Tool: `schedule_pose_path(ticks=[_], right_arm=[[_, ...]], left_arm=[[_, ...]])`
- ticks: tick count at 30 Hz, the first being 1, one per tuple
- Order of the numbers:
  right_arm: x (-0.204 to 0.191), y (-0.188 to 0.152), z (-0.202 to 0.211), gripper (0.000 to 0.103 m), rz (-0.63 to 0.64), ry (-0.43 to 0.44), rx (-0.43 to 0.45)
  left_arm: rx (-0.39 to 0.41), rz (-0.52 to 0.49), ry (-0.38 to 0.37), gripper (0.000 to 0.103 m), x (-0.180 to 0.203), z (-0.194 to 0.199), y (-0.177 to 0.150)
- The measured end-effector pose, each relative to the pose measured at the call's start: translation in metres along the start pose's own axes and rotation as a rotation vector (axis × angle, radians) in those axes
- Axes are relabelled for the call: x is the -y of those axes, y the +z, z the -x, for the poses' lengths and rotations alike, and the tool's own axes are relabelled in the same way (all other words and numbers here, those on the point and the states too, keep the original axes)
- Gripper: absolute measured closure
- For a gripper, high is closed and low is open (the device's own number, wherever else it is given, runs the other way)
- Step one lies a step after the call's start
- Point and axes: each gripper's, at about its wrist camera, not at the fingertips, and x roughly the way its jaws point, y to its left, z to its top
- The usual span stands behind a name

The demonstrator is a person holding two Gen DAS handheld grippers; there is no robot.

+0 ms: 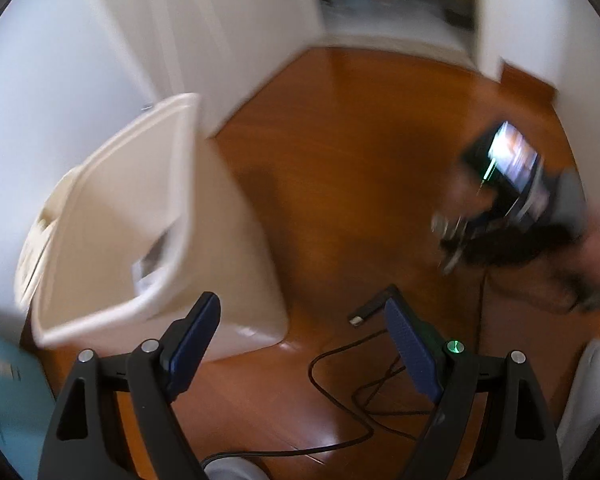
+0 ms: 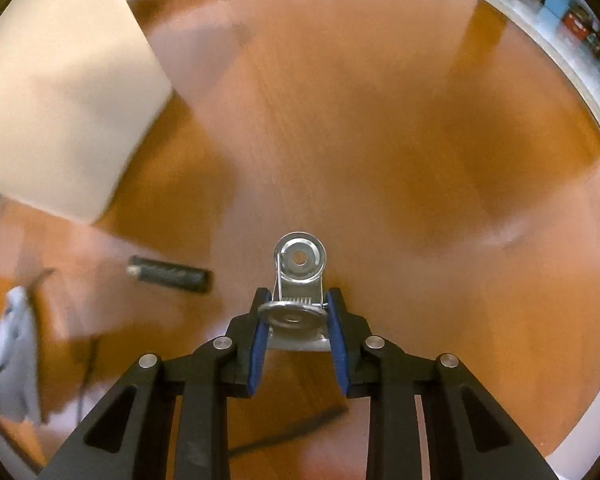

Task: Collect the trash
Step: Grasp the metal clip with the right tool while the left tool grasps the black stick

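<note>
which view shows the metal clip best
The right wrist view: the metal clip sits sharp between the right gripper pads, which press its sides. The left wrist view shows only a blurred glint of metal under that gripper.

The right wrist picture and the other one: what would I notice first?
A shiny metal clip sits pinched between the right gripper pads, over the orange wooden floor. In the left wrist view, a big cream bin stands at left beside the open left gripper.
</note>
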Motion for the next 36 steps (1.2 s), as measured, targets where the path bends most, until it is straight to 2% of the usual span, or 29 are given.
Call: schedule_pose_path(ticks=[2,5,7,11,15,20,26,29,30,31,36], right_arm=[[0.018,-0.011,0.023,0.076,-0.042,0.031,0.025],[0.045,-0.035,0.047,0.075,-0.109,0.069,0.054],[0.054,-0.06,0.062,0.075,-0.182,0.1,0.094],[0.078,-0.099,0.078,0.075,-0.336,0.171,0.165],[0.095,-0.119,0.083,0.075,-0.413,0.215,0.203],[0.099,-0.128,0.08,0.075,-0.463,0.25,0.242],[0.105,-0.142,0.095,0.075,-0.49,0.279,0.262],[0.104,-0.144,0.09,0.075,-0.504,0.283,0.258],[0.105,-0.146,0.09,0.075,-0.507,0.28,0.256],[0.106,-0.148,0.09,0.075,-0.512,0.28,0.253],[0.106,-0.141,0.081,0.075,-0.528,0.284,0.25]], left_arm=[[-0.07,-0.144,-0.078,0.018,0.02,-0.03,0.013],[-0.177,-0.351,-0.138,0.018,0.051,-0.079,0.024],[-0.226,-0.426,-0.143,0.018,0.061,-0.109,0.03],[-0.317,-0.517,-0.176,0.018,0.078,-0.159,0.031],[-0.38,-0.519,-0.222,0.018,0.086,-0.19,0.026],[-0.422,-0.565,-0.215,0.022,0.092,-0.212,0.014],[-0.443,-0.482,-0.277,0.025,0.079,-0.218,0.014],[-0.456,-0.473,-0.334,0.05,0.078,-0.214,0.015],[-0.446,-0.48,-0.342,0.073,0.08,-0.21,0.016],[-0.437,-0.489,-0.341,0.084,0.083,-0.207,0.016],[-0.439,-0.438,-0.382,0.085,0.081,-0.213,0.016]])
